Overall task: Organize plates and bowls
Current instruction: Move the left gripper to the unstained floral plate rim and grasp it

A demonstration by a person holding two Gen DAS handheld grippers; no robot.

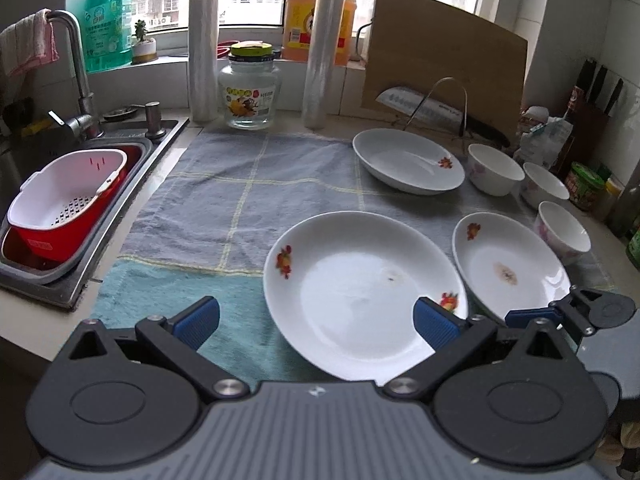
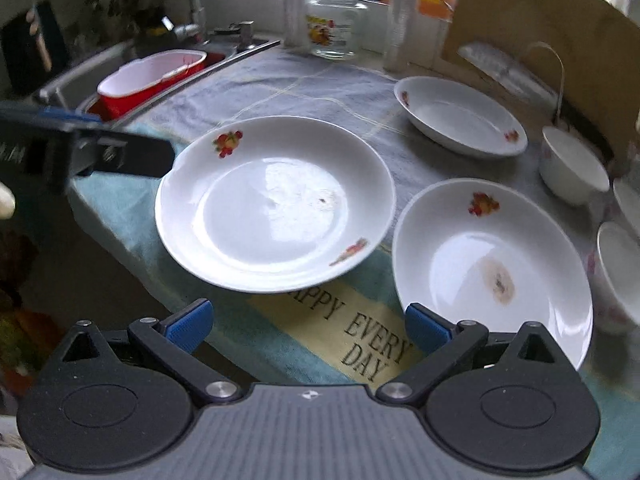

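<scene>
Three white plates with fruit prints lie on a checked towel. The nearest plate sits just ahead of my left gripper, which is open; its right fingertip overlaps the plate's near rim. A stained plate lies to the right, in front of my open right gripper. The far plate rests near the back. Three small floral bowls line the right side. In the right wrist view the left gripper's finger reaches the near plate's left rim.
A sink at the left holds a red-and-white colander under a tap. At the back stand a glass jar, two film rolls, an oil bottle and a cutting board with a cleaver rack. Jars crowd the right edge.
</scene>
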